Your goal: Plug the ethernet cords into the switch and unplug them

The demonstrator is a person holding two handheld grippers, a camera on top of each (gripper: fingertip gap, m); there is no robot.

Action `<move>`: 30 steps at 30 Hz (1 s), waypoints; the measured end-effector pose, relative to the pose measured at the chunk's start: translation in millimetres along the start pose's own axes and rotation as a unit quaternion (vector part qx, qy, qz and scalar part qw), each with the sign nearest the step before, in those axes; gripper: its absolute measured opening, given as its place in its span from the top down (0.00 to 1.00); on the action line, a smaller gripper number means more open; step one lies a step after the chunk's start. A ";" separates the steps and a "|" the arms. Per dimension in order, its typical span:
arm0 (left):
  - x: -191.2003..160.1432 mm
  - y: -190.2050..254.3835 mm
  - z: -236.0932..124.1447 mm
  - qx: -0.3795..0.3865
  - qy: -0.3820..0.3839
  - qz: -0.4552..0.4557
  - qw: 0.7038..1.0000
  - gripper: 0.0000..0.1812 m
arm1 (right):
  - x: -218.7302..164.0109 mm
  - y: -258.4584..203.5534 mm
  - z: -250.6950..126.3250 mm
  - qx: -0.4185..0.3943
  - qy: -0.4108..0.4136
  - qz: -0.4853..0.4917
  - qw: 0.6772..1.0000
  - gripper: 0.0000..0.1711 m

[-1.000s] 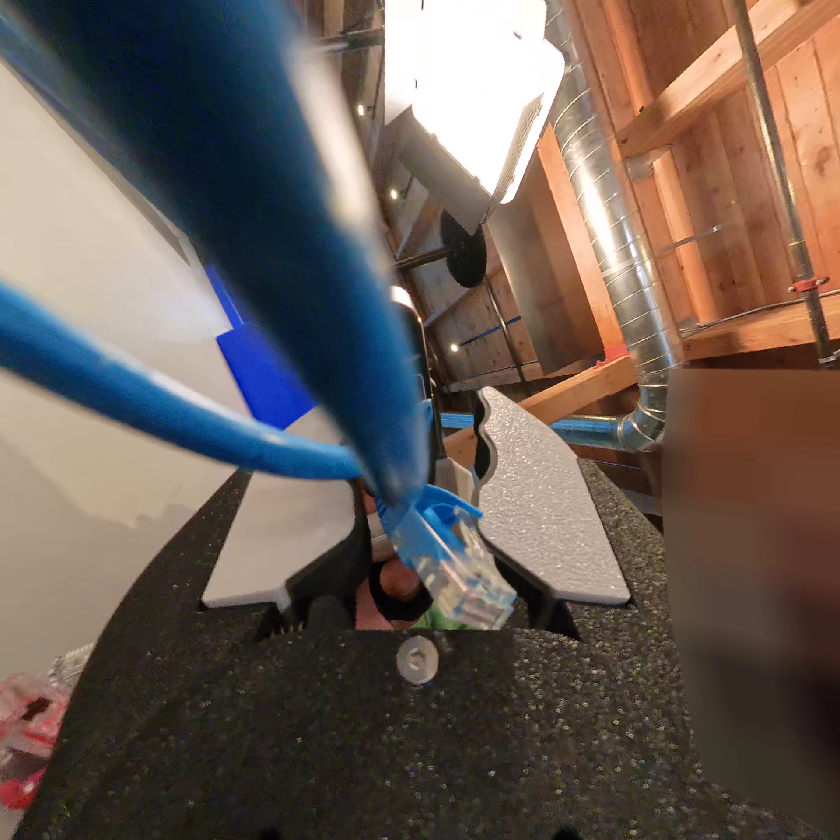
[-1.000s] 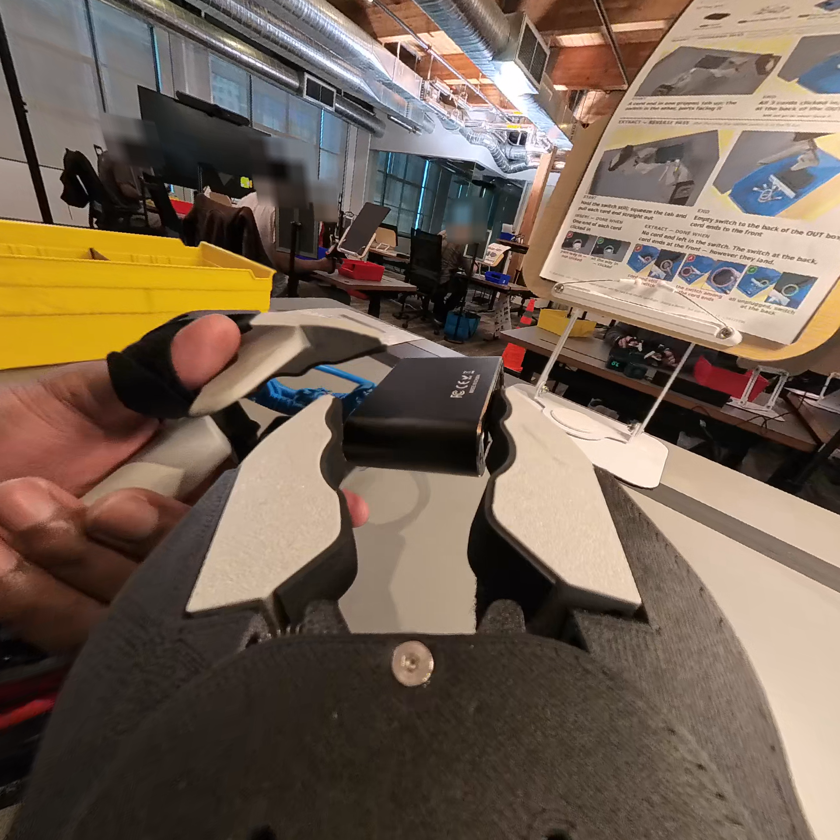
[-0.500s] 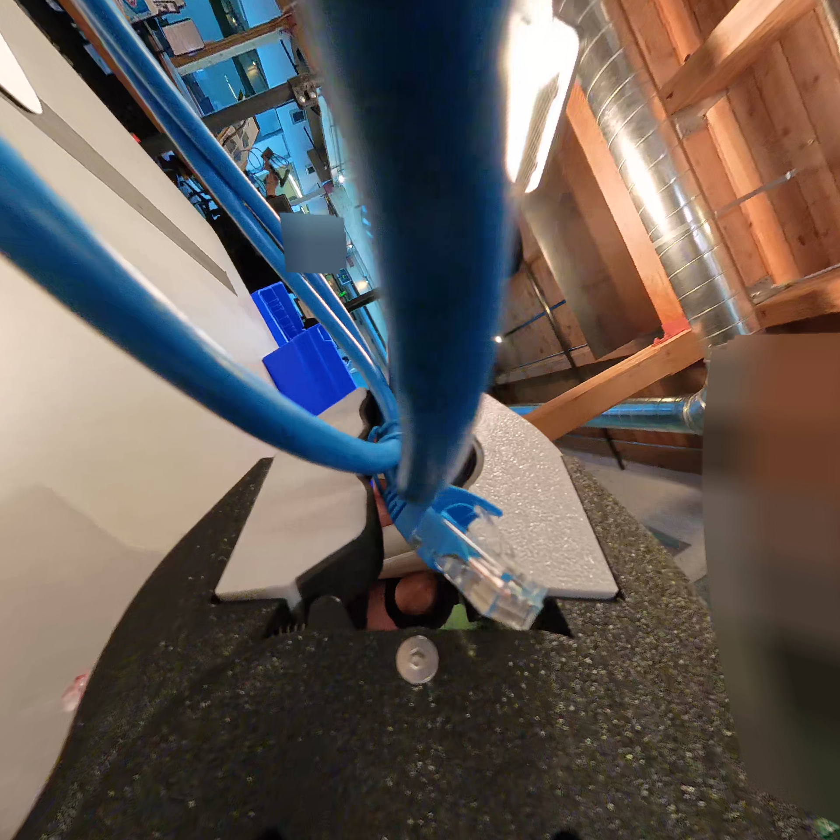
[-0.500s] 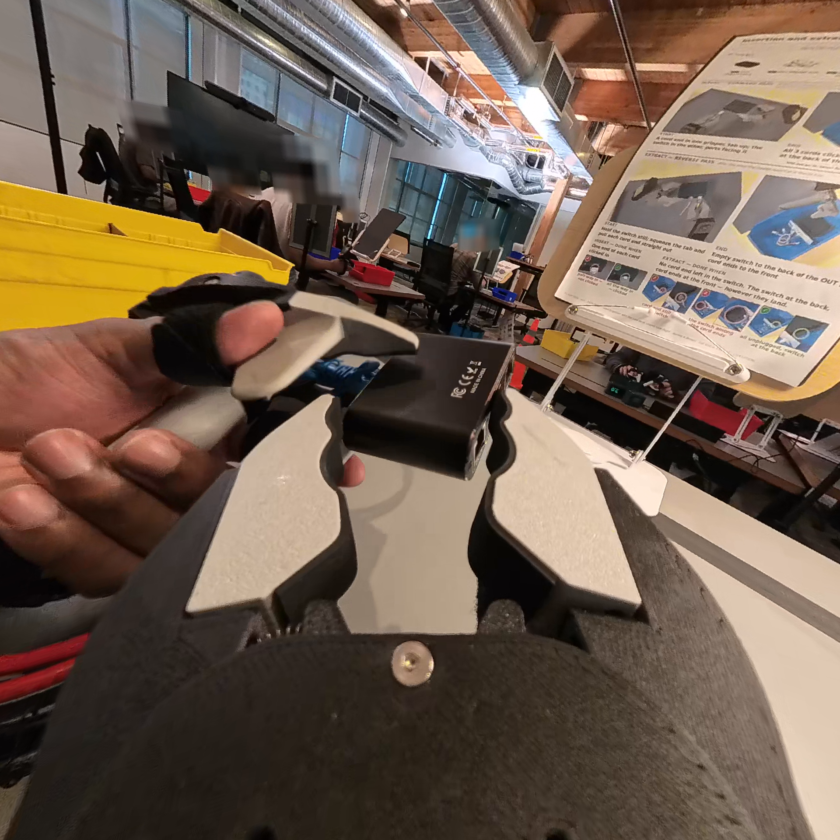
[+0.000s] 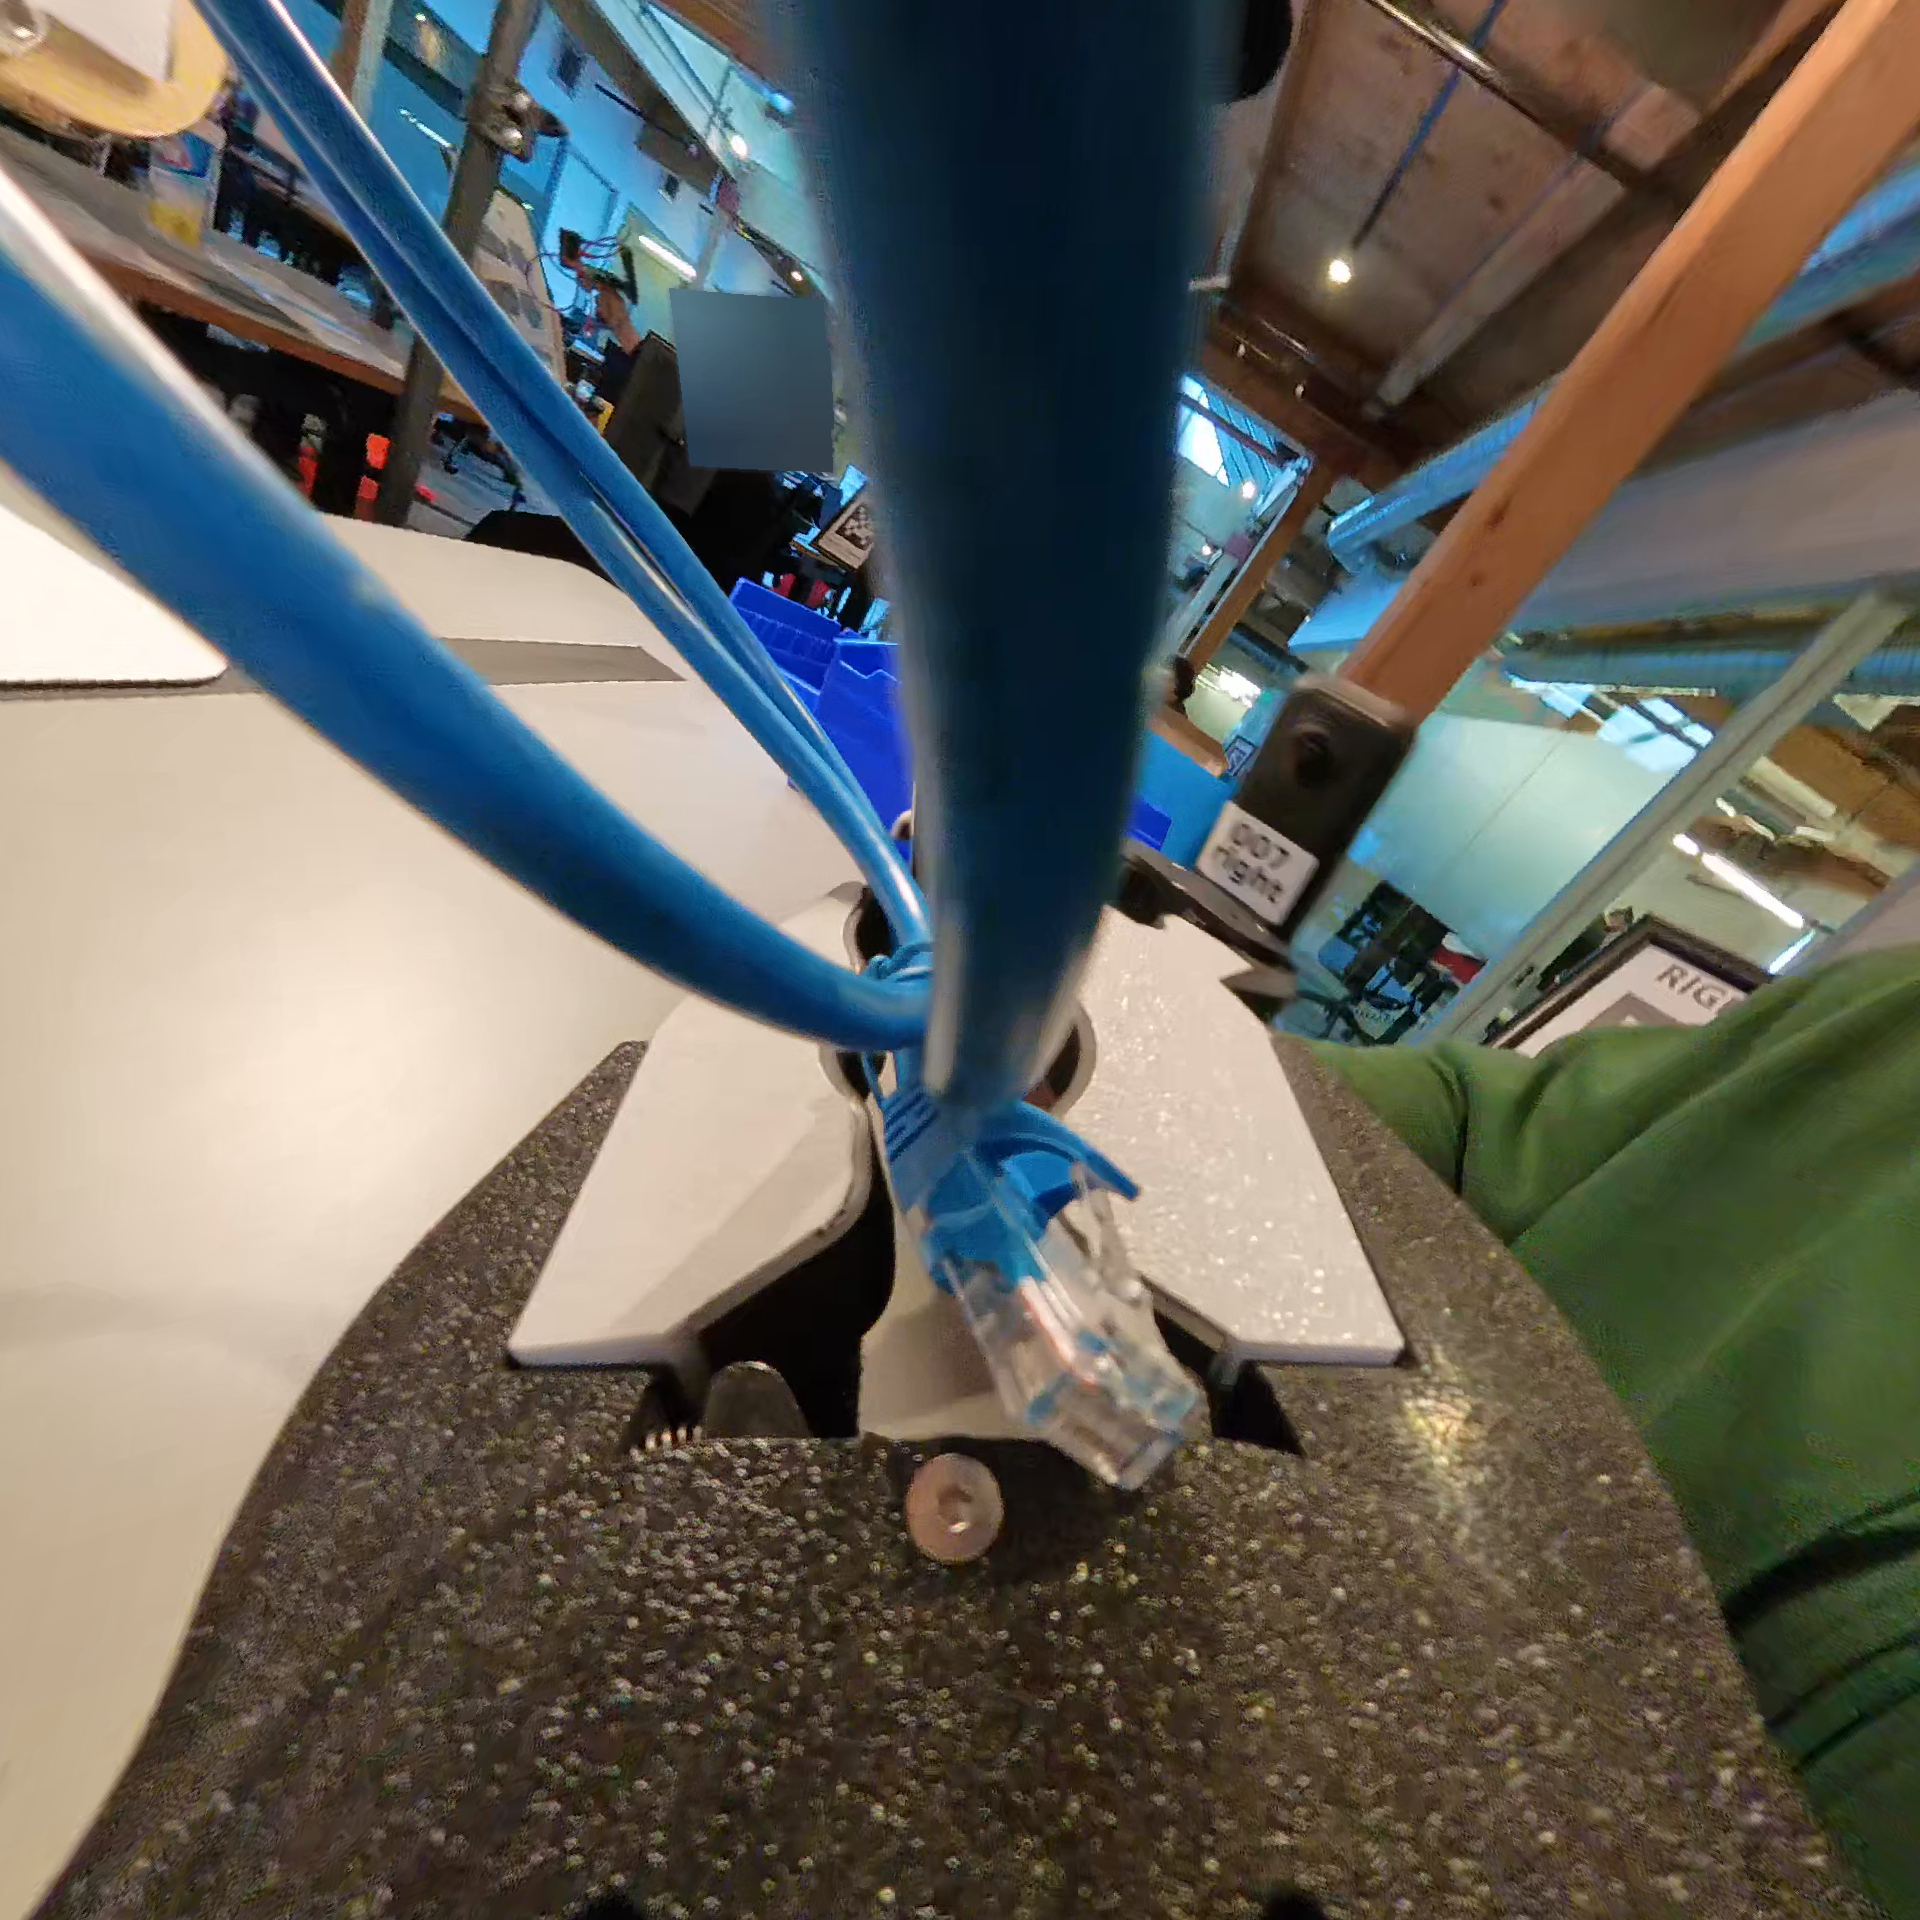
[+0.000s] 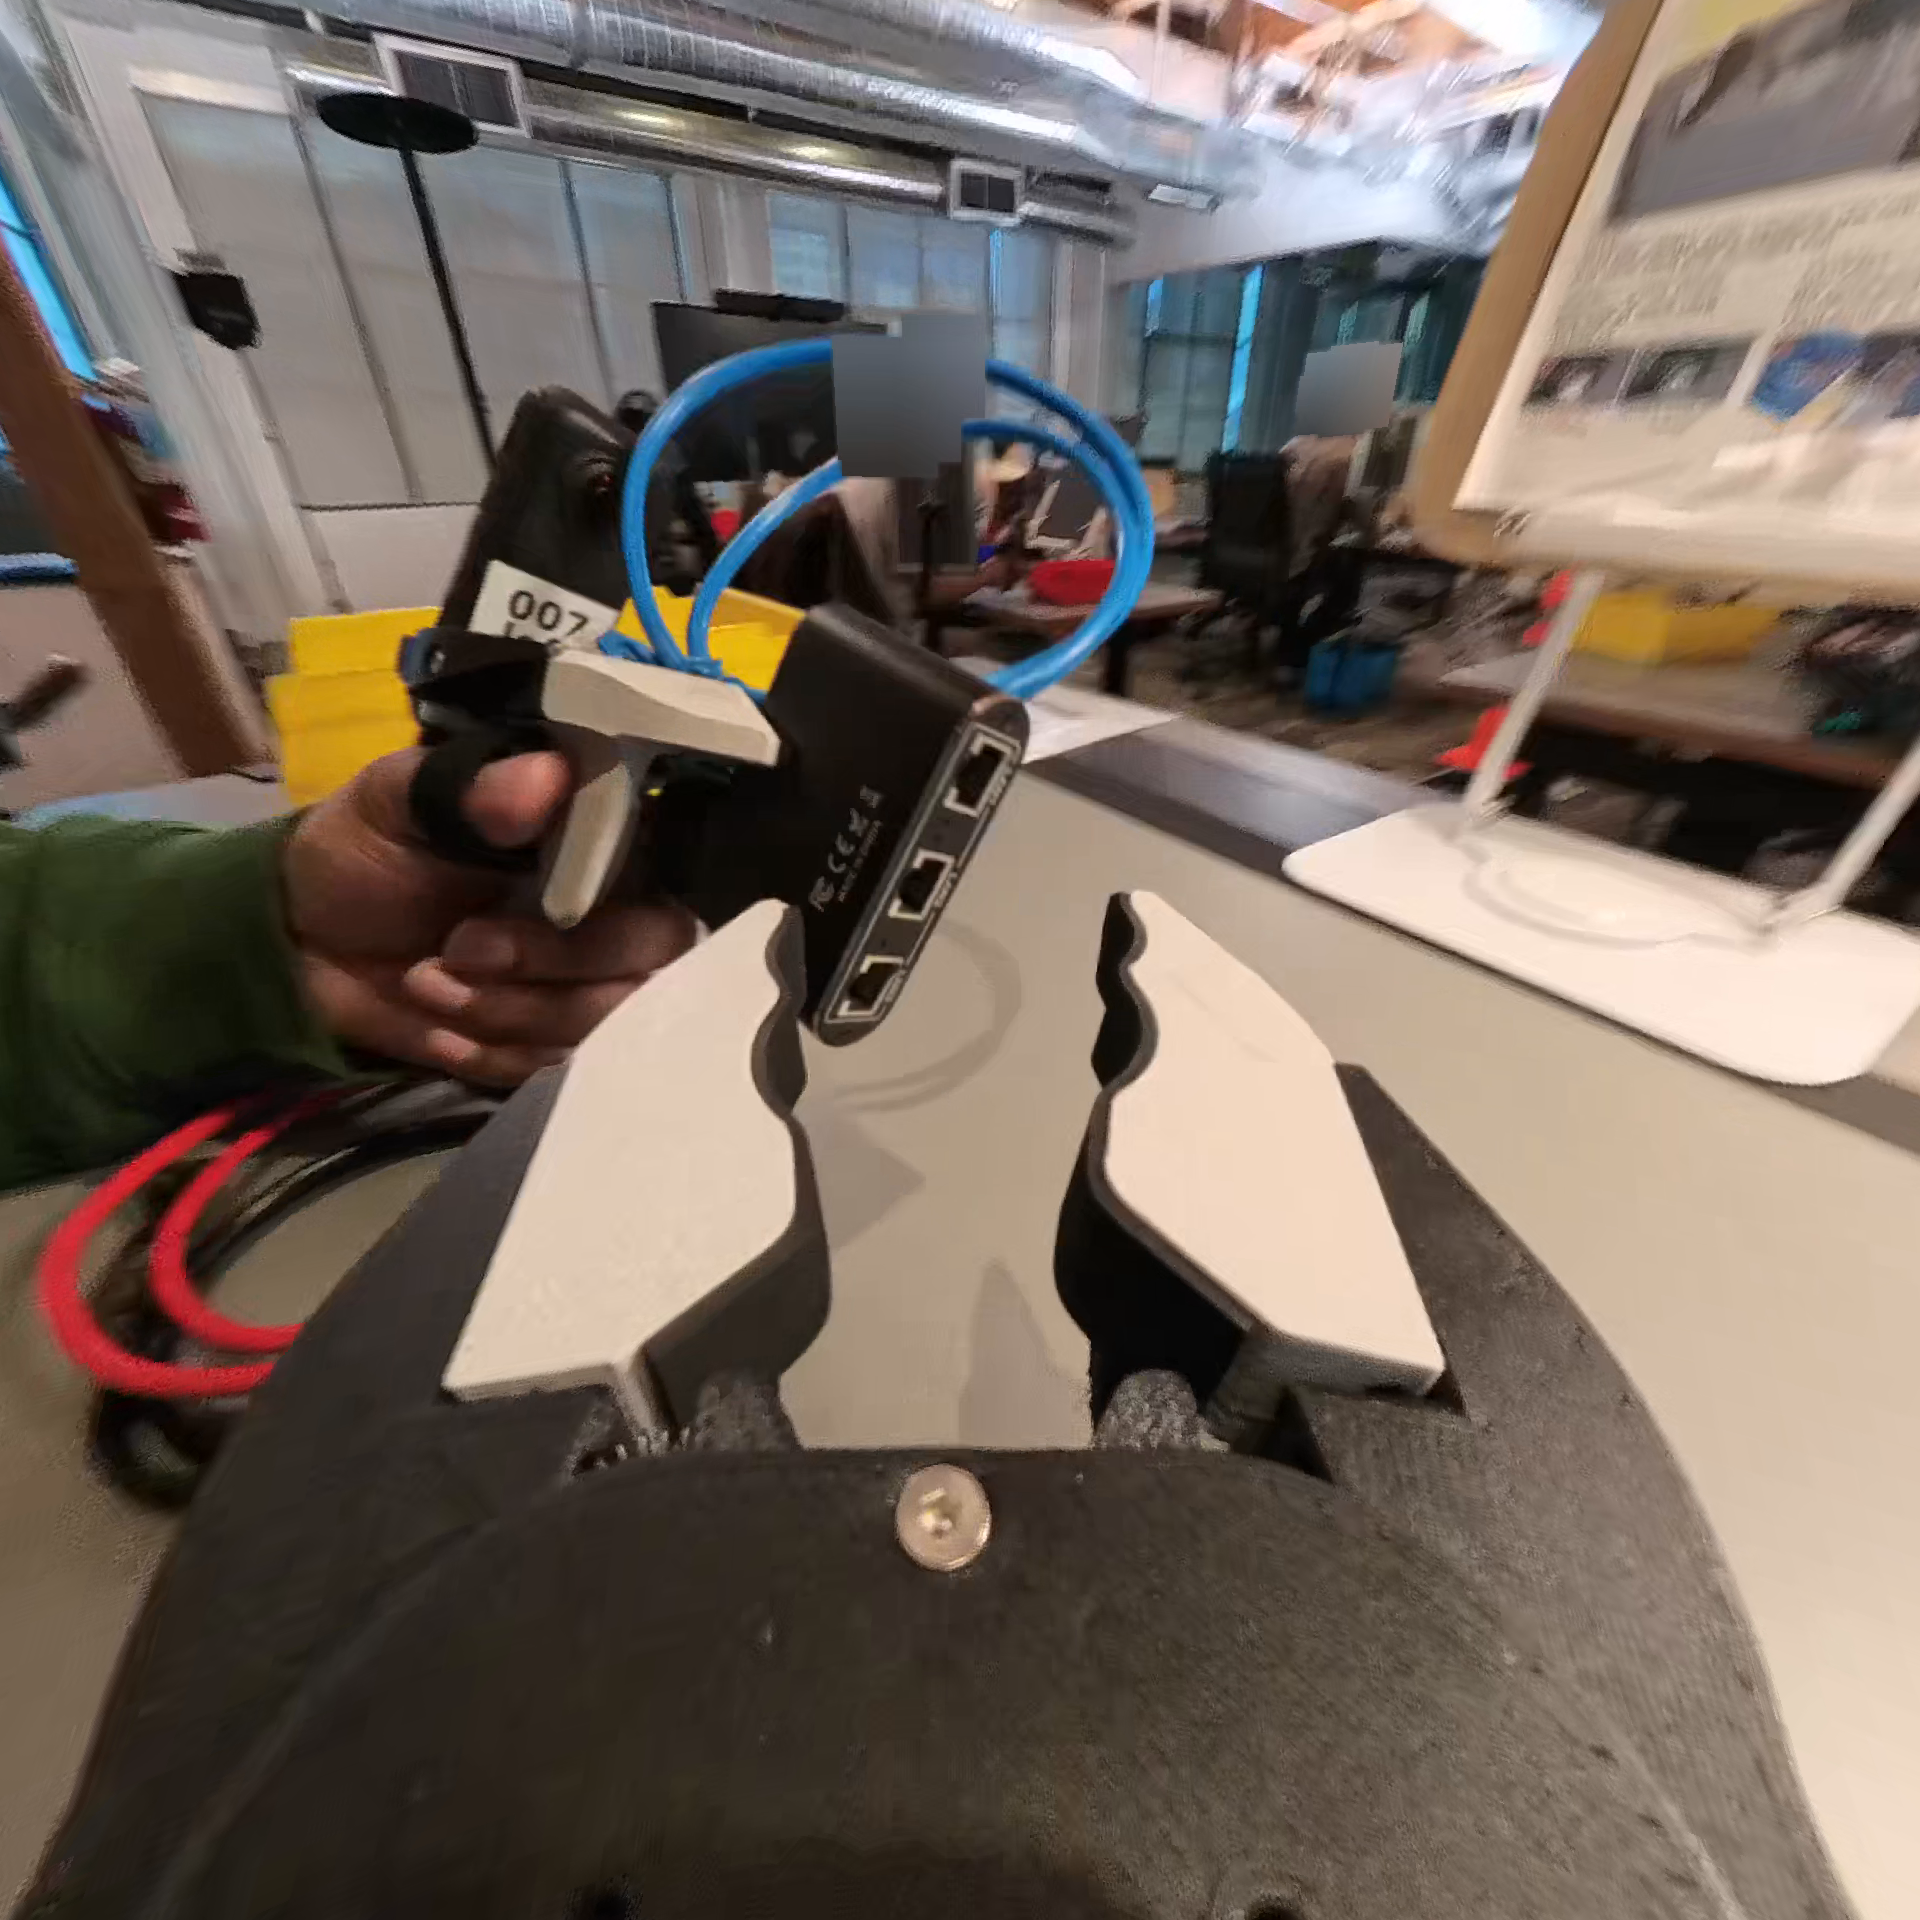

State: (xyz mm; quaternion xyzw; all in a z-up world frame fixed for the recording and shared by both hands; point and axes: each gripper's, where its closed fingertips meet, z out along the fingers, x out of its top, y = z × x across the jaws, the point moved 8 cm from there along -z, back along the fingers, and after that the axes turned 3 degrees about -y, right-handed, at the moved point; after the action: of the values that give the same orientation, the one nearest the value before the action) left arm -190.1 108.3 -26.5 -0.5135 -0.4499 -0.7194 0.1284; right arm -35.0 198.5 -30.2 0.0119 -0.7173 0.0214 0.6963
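Observation:
The black switch (image 6: 883,790) hangs tilted in the air with three open ports (image 6: 914,894) facing me. My left gripper (image 6: 623,769) is shut on its far end. A looped blue ethernet cord (image 6: 1122,520) rises behind the switch. In the left wrist view the cord (image 5: 416,707) runs between the nearly closed fingers of the left gripper (image 5: 971,935), and its clear plug (image 5: 1070,1351) lies loose, pointing back at the camera. The switch is hidden there. My right gripper (image 6: 951,935) is open and empty just below the switch, its left fingertip (image 6: 769,935) by the lower corner.
An instruction board (image 6: 1714,312) on a white stand (image 6: 1558,935) is at the right on the grey table (image 6: 1558,1299). Yellow bins (image 6: 343,675) and red cables (image 6: 135,1330) are at the left. A hand with a green sleeve (image 6: 125,987) holds the left gripper. Blue bins (image 5: 831,665) stand beyond. The tips of one gripper are about 5 cm away from the tips of the other.
My right gripper has let go of the switch, opened and drawn back. The left gripper now carries the switch. The left view has swung from the ceiling down toward the room.

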 end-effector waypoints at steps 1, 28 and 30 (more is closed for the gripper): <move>-0.2 0.9 0.2 -0.006 -0.002 0.010 1.000 0.85 | -2.7 2.3 0.8 0.032 -0.009 0.028 0.999 0.68; -15.0 22.2 14.9 -0.060 -0.102 0.103 0.988 0.83 | -11.2 -26.1 9.0 0.190 -0.035 0.110 0.975 0.83; -7.6 18.9 9.3 -0.043 -0.082 0.106 0.990 0.84 | -11.3 -22.3 8.0 0.181 -0.035 0.114 0.976 0.84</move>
State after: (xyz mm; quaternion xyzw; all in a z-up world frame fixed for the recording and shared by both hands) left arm -168.8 102.9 -22.6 -0.6203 -0.3706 -0.6760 0.1448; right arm -41.6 175.7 -41.5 0.0571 -0.7222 0.2298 0.6498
